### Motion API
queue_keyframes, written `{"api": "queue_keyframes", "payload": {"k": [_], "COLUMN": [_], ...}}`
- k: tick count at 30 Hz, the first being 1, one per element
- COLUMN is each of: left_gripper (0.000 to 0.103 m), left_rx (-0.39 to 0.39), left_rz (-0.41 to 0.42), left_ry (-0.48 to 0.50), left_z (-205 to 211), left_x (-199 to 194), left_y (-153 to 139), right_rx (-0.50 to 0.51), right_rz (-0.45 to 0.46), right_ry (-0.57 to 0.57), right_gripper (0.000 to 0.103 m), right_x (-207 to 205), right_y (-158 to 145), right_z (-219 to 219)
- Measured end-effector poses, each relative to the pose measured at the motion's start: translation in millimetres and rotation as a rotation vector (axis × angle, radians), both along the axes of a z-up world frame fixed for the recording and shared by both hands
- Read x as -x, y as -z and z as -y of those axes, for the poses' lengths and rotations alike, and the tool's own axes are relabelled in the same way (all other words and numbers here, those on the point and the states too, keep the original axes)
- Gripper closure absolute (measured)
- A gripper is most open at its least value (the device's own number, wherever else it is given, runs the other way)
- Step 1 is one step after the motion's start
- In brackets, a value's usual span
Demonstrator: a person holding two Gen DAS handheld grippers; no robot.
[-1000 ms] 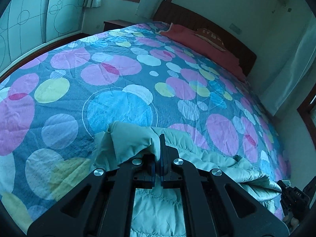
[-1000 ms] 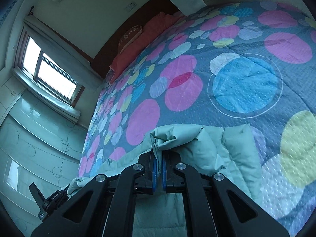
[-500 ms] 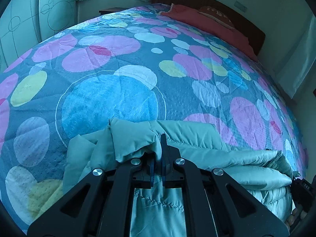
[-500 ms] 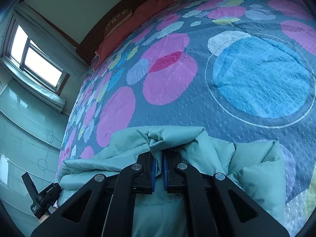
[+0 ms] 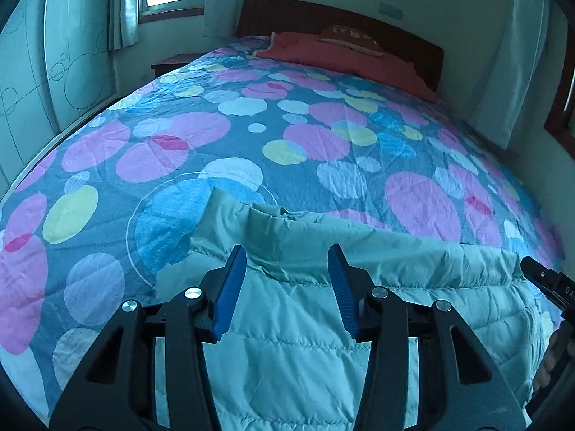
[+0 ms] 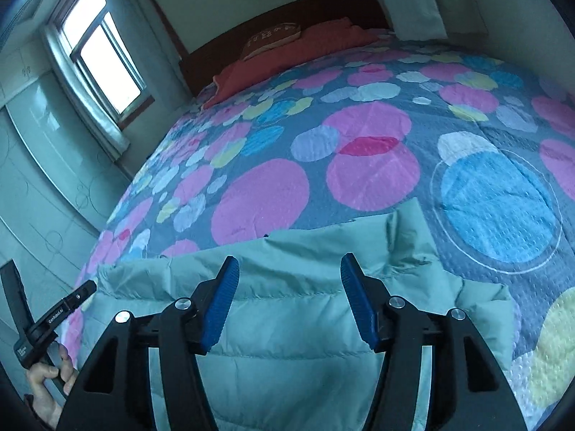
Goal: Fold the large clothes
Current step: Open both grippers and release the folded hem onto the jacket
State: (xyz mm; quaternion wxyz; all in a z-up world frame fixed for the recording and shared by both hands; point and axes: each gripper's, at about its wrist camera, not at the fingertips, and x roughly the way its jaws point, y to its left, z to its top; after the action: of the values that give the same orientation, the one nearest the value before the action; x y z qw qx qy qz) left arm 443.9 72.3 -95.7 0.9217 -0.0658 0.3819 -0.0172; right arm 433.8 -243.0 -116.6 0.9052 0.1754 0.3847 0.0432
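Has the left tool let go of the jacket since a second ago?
Yes. The left tool now stands open over the green jacket, which lies flat on the dotted bedspread.

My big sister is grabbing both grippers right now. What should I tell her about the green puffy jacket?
Left gripper: open, empty, over the jacket.
Right gripper: open, empty, over the same jacket.
The mint quilted jacket lies flat at the near edge of the bed, its far edge spread out straight across the polka-dot cover.
Done: jacket laid out and let go.
Left: the folding itself, probably sides or sleeves first; no finished fold shows yet.
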Motion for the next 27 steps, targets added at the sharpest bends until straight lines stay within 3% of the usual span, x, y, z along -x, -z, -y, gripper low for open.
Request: {"api": "queue_keyframes", "payload": {"k": [6,9,13,16,19,23,27], "left_gripper": [0.056,0.052,0.053,0.053,0.052,0.052,0.051], "left_rx": [-0.053,-0.061,-0.096,0.001,-0.010,-0.007,0.040], "left_rz": [-0.095,-0.120,-0.130,-0.086,-0.054,-0.174,-0.166], "left_ry": [-0.011,-0.009,-0.009,0.009,0.010,0.011,-0.006], "left_z": [9,11,16,6,3,1,-6], "left_x": [-37,-49,-49,-31,-24,-46,-41], "left_y": [33,49,43,24,19,53,44], "right_rx": [0.203,0.181,0.166,0.174,0.225,0.151,0.163], "right_rz": [-0.077,-0.115,-0.118,-0.079,-0.100,-0.157,-0.147], "right_ry": [-0.069,-0.074,-0.058,-0.016,0.059,0.088,0.093], "right_gripper": [0.044,0.044,0.044,0.044,0.044,0.043,0.044], "right_x": [-34,-42,-39,-25,-20,-27,-17], "right_y": [29,48,40,26,31,52,39], "right_z": [-38,-36,-30,-13,12,34,37]}}
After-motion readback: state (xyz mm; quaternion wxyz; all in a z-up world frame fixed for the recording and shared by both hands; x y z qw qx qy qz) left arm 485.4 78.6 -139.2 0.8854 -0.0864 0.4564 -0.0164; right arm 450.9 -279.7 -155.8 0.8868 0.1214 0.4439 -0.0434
